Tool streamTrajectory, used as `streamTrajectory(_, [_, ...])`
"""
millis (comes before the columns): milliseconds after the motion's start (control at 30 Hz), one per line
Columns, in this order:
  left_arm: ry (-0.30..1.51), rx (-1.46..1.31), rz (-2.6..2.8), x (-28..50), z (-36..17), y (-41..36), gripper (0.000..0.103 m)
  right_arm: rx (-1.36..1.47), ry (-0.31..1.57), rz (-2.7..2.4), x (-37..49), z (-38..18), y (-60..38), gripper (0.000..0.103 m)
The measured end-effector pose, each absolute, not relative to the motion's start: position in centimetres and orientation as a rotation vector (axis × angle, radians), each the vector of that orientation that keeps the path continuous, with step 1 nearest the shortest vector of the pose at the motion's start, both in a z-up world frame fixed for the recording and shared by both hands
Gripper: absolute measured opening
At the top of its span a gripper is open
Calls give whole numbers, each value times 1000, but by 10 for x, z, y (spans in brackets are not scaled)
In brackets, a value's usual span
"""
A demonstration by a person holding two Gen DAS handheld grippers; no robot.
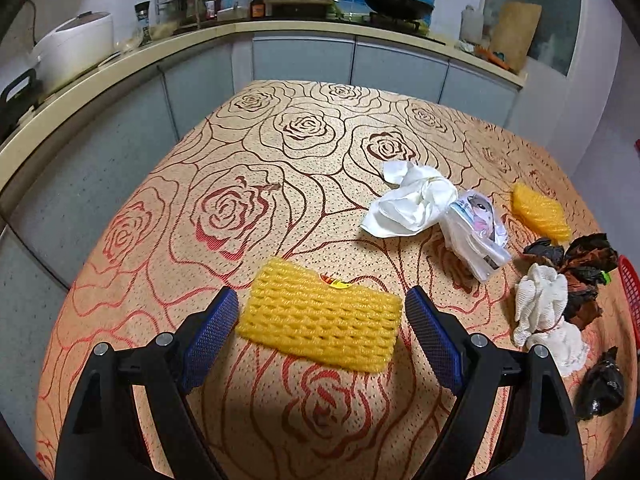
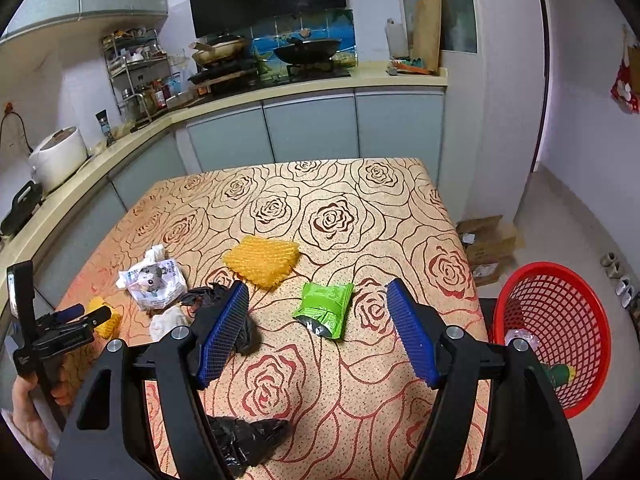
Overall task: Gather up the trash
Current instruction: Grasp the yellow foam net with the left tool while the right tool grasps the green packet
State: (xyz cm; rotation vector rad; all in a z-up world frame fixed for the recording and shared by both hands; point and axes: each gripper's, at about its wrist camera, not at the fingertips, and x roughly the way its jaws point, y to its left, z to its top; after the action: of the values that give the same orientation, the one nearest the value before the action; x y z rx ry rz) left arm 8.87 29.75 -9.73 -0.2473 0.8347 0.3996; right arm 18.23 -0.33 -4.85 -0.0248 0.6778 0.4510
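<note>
Left gripper (image 1: 322,312) fills the lower part of its own view, angled down, black arms rising from the bottom corners, blue pads (image 1: 212,336) spread wide with nothing pressed between them. Same gripper shows small at the lower left edge of the right wrist view, carried by a bare hand (image 2: 28,396) at the bottom left corner. Right gripper (image 2: 318,328) also tilted down, blue pads (image 2: 412,336) parted, gripping nothing, black arms across the bottom of frame
</note>
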Motion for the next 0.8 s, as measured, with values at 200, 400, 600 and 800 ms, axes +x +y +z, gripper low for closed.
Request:
streamTrajectory(200, [874, -257, 391, 96, -106, 303, 73, -30, 702, 439, 190, -57, -3, 69])
streamTrajectory(400, [868, -251, 399, 95, -104, 303, 55, -39, 718, 438, 193, -63, -1, 69])
streamTrajectory(600, [861, -248, 402, 95, -103, 305, 37, -53, 737, 425, 199, -72, 0, 69])
streamTrajectory(800, [848, -237, 418, 92, -100, 307, 25, -57, 785, 411, 213, -91, 2, 69])
